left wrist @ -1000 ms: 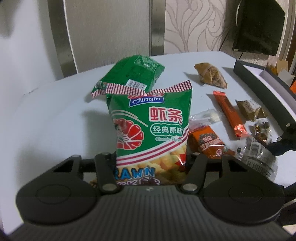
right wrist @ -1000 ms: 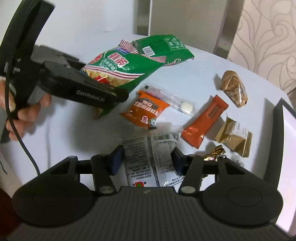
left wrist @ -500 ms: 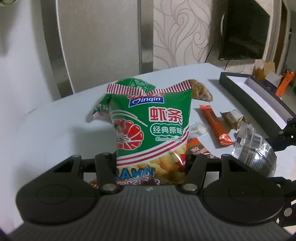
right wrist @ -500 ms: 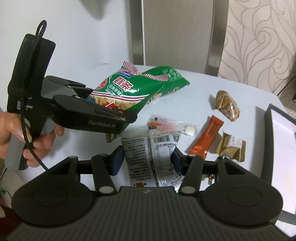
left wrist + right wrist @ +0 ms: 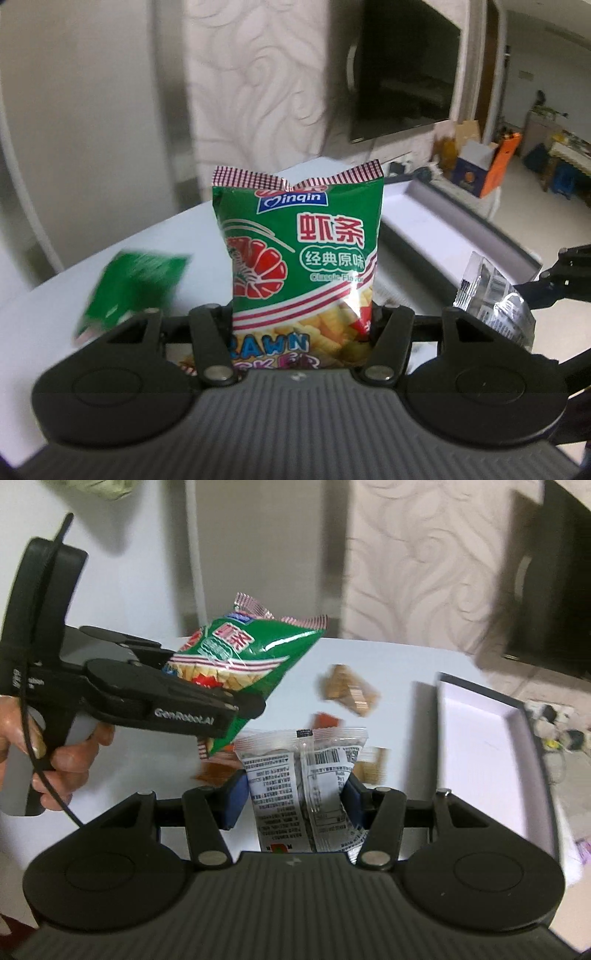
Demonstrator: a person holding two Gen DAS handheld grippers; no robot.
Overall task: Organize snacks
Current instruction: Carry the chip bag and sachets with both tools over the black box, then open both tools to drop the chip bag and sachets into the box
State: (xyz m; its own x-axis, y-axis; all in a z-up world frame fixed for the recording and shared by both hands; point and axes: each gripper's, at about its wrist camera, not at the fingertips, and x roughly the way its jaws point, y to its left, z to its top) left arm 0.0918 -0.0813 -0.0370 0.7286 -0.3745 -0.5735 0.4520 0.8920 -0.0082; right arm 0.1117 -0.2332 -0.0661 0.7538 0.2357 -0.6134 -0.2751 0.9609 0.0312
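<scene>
My left gripper (image 5: 301,317) is shut on a green prawn cracker bag (image 5: 301,251), which stands upright between its fingers, lifted off the white table (image 5: 192,236). From the right wrist view that same green bag (image 5: 240,672) hangs in the left gripper (image 5: 236,701), with a hand (image 5: 66,757) on its handle. A clear packet with white printed labels (image 5: 306,775) is pinched in my right gripper (image 5: 295,797), also raised above the table. That clear packet (image 5: 495,299) shows at the right edge of the left wrist view.
A dark-rimmed box with a white floor (image 5: 487,746) lies open at the table's right. A second green bag (image 5: 133,284) lies on the table at left. A brown wrapped snack (image 5: 349,690), an orange bar (image 5: 325,720) and other small packets stay on the table, blurred.
Both grippers have risen with their bags and swung right, toward the box. The table snacks have dropped lower and out of the left wrist view; the box now fills more of both views.
</scene>
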